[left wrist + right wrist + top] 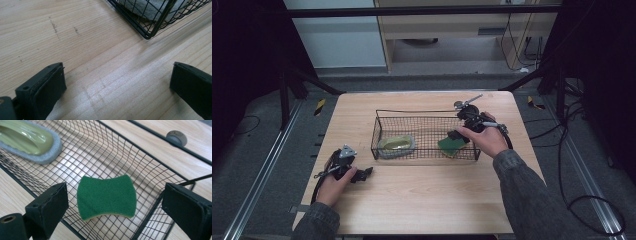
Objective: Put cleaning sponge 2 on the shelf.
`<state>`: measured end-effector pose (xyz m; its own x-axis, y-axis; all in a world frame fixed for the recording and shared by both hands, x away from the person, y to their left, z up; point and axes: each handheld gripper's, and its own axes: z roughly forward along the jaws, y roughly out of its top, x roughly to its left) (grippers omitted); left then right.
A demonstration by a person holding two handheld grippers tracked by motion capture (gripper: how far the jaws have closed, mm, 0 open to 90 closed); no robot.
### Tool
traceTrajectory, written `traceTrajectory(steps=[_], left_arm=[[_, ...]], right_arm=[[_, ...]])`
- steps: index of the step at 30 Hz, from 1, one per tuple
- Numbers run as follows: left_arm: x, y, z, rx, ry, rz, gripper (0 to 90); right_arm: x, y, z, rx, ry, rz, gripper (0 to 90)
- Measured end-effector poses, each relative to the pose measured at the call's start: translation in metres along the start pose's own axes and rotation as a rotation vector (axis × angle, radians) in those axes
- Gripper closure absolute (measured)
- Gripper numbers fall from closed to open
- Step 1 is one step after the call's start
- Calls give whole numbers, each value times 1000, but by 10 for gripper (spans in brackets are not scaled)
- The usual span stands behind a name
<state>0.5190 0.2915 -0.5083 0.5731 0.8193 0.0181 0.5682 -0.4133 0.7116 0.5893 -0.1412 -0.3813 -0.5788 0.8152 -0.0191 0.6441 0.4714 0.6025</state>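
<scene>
A black wire basket (424, 150) stands in the middle of the wooden table. Inside it, at the right end, lies a green scouring sponge (451, 145) (107, 197) flat on the mesh. At the left end lies a grey sponge with a green top (396, 145) (27, 142). My right gripper (458, 136) (113, 207) hangs over the basket's right end, jaws wide apart on either side of the green sponge, not touching it. My left gripper (364, 173) (117, 85) rests open on the table in front of the basket's left corner (147, 35), nothing between its jaws.
A small round grey knob (176, 138) sits on the table beyond the basket's far side. Bare wood (422, 195) stretches between the basket and the table's near edge. Dark frame posts and cables surround the table.
</scene>
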Motion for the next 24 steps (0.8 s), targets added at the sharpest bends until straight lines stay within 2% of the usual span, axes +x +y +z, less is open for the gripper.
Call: traceTrajectory(steps=[18, 24], left_arm=[[0, 0, 0, 0, 0, 0, 0], [0, 0, 0, 1, 0, 0, 0]], right_arm=[[-21, -15, -21, -49, -43, 51, 104], [-28, -23, -29, -63, -60, 69, 165]])
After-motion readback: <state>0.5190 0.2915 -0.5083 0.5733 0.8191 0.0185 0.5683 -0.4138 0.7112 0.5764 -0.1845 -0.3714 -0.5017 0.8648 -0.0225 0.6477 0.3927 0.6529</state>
